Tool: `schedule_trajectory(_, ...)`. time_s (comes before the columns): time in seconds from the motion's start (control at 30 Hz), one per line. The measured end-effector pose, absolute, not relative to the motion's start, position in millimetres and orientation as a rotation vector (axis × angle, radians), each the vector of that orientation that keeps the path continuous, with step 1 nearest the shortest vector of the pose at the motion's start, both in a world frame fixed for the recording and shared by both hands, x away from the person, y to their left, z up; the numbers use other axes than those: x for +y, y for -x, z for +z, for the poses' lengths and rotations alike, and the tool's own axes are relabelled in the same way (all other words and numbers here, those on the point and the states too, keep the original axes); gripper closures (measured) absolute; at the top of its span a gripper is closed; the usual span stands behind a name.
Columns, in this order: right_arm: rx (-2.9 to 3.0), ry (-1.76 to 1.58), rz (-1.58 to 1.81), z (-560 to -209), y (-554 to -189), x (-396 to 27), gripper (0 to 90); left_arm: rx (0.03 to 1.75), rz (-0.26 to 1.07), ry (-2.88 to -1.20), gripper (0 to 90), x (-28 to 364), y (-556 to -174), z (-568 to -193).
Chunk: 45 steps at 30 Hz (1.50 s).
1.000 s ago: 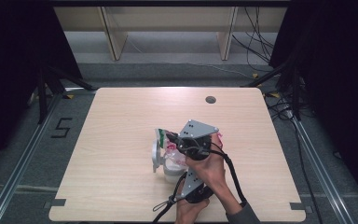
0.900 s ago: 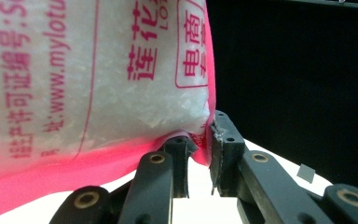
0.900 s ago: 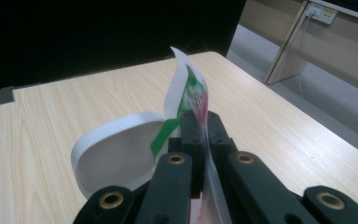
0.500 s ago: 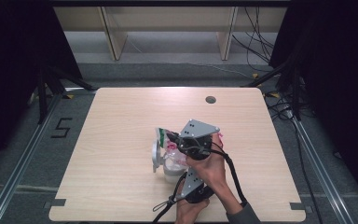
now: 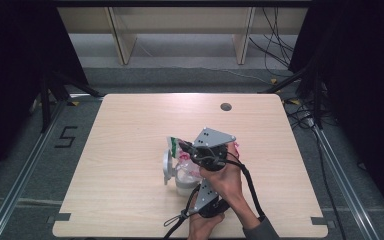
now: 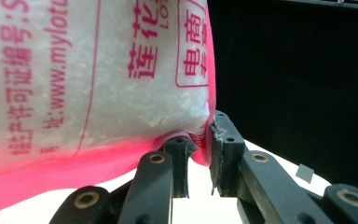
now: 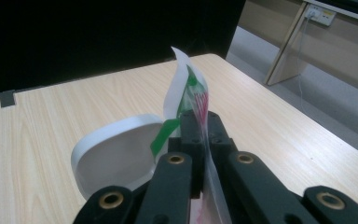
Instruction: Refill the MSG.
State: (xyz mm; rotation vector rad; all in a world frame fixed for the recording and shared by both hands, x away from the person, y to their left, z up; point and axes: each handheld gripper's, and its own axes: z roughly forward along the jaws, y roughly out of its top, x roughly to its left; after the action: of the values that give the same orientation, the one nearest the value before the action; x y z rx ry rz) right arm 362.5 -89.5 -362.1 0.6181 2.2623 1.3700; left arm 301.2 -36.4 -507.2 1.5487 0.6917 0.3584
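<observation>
Pink-printed plastic bag (image 6: 98, 79), full of white granules, is held up over the near-centre of the table (image 5: 130, 125) by both grippers. Left gripper (image 6: 198, 149) is clamped on the bag's bottom corner; the pink seam sits pinched between its jaws, w/ the filled body bulging up and to the left in the left gripper view. Right gripper (image 7: 200, 126) has its jaws pressed together on the top edge, the thin green-and-pink flap standing up out of them.

Vs. a second ago: nothing has shifted. Bag, hands and both grips look the same in the high view, no tilt added. So prob. a hold or pause, w/ the bag poised for pouring, not yet emptying; can't tell from here if the top is open.

Around it: a white container (image 5: 182, 182) sits on the table just under and left of the bag, its round white lid (image 7: 116, 158) flipped up on the left side, close beside the right gripper's jaws. Small dark hole (image 5: 225, 106) in the tabletop at the far side, well apart. Shelf legs and cables on the floor beyond the table.

In the way: the raised lid stands near the bag's top flap and could catch it as the bag tips. The person's right hand (image 5: 227, 180) and the cables cover most of the container mouth in the high view.
</observation>
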Motion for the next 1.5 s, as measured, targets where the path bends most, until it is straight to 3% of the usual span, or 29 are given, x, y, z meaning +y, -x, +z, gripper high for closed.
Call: schedule_trajectory(1.5,2.263,-0.620,1.405,-359.7,-363.3,-97.3,90.0,0.695,0.331,-1.546,77.5,-35.3,-299.0,-510.8)
